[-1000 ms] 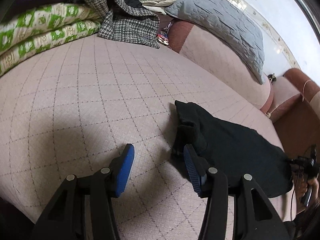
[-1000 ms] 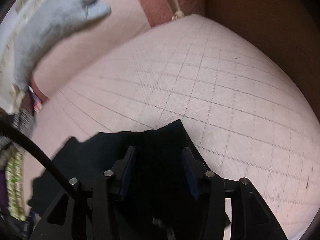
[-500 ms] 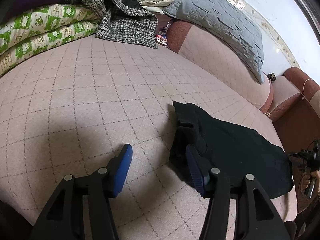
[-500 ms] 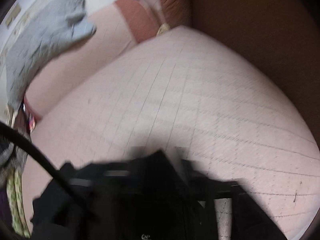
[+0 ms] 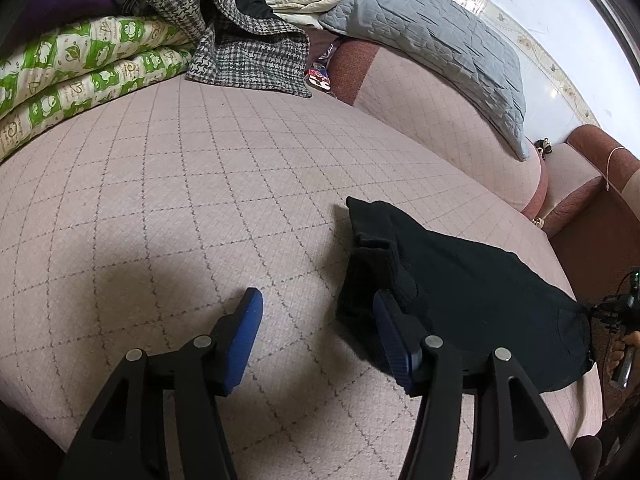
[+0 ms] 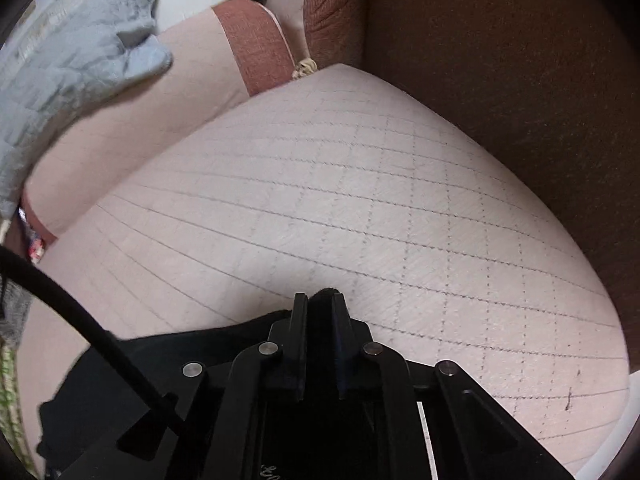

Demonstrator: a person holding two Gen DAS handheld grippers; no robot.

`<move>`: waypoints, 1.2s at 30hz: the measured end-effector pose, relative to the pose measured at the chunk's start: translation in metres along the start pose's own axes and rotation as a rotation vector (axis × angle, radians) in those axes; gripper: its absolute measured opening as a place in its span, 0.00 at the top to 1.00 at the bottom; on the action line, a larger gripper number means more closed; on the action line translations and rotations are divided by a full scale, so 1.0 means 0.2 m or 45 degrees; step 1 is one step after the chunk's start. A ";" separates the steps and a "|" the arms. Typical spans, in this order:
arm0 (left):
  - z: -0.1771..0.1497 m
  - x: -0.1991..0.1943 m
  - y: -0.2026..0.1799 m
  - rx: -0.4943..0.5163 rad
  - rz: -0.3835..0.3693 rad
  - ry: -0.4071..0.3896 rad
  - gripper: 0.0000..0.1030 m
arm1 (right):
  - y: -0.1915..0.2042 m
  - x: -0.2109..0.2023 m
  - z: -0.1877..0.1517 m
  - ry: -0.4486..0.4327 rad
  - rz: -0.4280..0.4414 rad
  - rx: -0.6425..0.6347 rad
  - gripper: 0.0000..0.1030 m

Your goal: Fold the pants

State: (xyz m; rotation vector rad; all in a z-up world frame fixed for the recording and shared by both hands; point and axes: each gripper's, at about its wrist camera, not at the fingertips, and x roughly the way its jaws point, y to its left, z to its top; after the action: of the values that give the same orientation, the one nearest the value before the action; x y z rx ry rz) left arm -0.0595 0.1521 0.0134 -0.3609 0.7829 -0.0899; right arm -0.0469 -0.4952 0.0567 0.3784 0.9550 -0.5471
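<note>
Black pants [image 5: 472, 280] lie folded on the pink quilted sofa seat [image 5: 200, 184], stretching from the middle toward the right edge. My left gripper [image 5: 316, 320] is open with blue pads; its right finger [image 5: 390, 332] is against the near end of the pants, its left finger [image 5: 246, 324] over bare seat. My right gripper [image 6: 320, 308] is shut on a fold of the black pants [image 6: 192, 356] at their far right end. In the left wrist view the right gripper [image 5: 616, 312] shows at the pants' right end.
A green and white quilt [image 5: 80, 68] and a houndstooth garment [image 5: 248, 52] pile up at the back left. A grey quilted pillow [image 5: 432, 36] leans on the backrest [image 5: 440, 120]. A brown armrest [image 6: 500, 80] bounds the seat on the right.
My right gripper has closed from open onto the end of the pants. My left gripper has stayed open beside the pants' near end with only a slight shift.
</note>
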 end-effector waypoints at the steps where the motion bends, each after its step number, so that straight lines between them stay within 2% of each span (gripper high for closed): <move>1: 0.00 0.00 0.00 -0.004 -0.003 0.001 0.45 | 0.01 0.03 -0.01 0.004 -0.045 -0.014 0.89; 3: 0.00 0.00 0.01 -0.014 -0.012 0.001 0.45 | 0.03 0.06 -0.01 0.019 -0.112 0.000 0.86; 5: 0.01 -0.01 0.02 -0.030 -0.023 0.000 0.45 | 0.01 0.05 -0.02 -0.013 -0.221 0.015 0.84; 7: 0.01 -0.02 0.04 -0.057 -0.041 -0.003 0.45 | 0.01 -0.11 -0.02 -0.149 -0.290 0.024 0.83; 9: 0.02 -0.03 0.06 -0.089 -0.068 0.000 0.45 | 0.09 -0.28 -0.03 -0.263 -0.256 -0.007 0.78; 10: 0.02 -0.03 0.07 -0.111 -0.092 0.003 0.45 | 0.16 -0.36 -0.03 -0.290 -0.200 -0.047 0.75; 12: 0.02 -0.04 0.07 -0.136 -0.141 0.003 0.45 | 0.32 -0.46 -0.05 -0.279 -0.063 -0.132 0.65; 14: 0.01 -0.06 0.05 -0.135 -0.177 -0.001 0.45 | 0.57 -0.53 -0.10 -0.193 0.143 -0.260 0.50; 16: 0.00 -0.08 0.02 -0.115 -0.195 -0.005 0.45 | 0.88 -0.53 -0.20 -0.036 0.353 -0.433 0.43; 19: -0.02 -0.09 0.00 -0.112 -0.210 0.018 0.40 | 1.34 -0.48 -0.43 0.221 0.553 -0.675 0.43; 22: -0.04 -0.06 0.02 -0.163 -0.261 0.075 0.40 | 1.70 -0.43 -0.71 0.434 0.632 -0.856 0.43; 24: -0.05 -0.05 0.03 -0.210 -0.309 0.107 0.40 | 1.96 -0.38 -0.90 0.525 0.573 -1.009 0.43; 27: -0.05 -0.04 0.06 -0.245 -0.342 0.117 0.40 | 2.25 -0.27 -1.04 0.589 0.443 -1.126 0.43; 29: -0.05 -0.05 0.08 -0.249 -0.342 0.110 0.40 | 2.42 -0.18 -1.06 0.649 0.329 -1.155 0.43; 32: -0.04 -0.05 0.10 -0.269 -0.348 0.107 0.40 | 2.53 -0.09 -1.16 0.697 0.151 -1.193 0.36; 34: -0.04 -0.05 0.10 -0.268 -0.345 0.103 0.40 | 2.57 -0.05 -1.21 0.694 0.067 -1.224 0.35; 36: -0.05 -0.04 0.09 -0.253 -0.334 0.108 0.40 | 2.58 -0.03 -1.24 0.687 0.037 -1.240 0.34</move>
State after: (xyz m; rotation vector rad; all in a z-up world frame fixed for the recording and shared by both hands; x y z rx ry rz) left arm -0.0731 0.1686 0.0068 -0.6514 0.8279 -0.2756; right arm 0.0925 0.0527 -0.0359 -0.3640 1.6024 0.1044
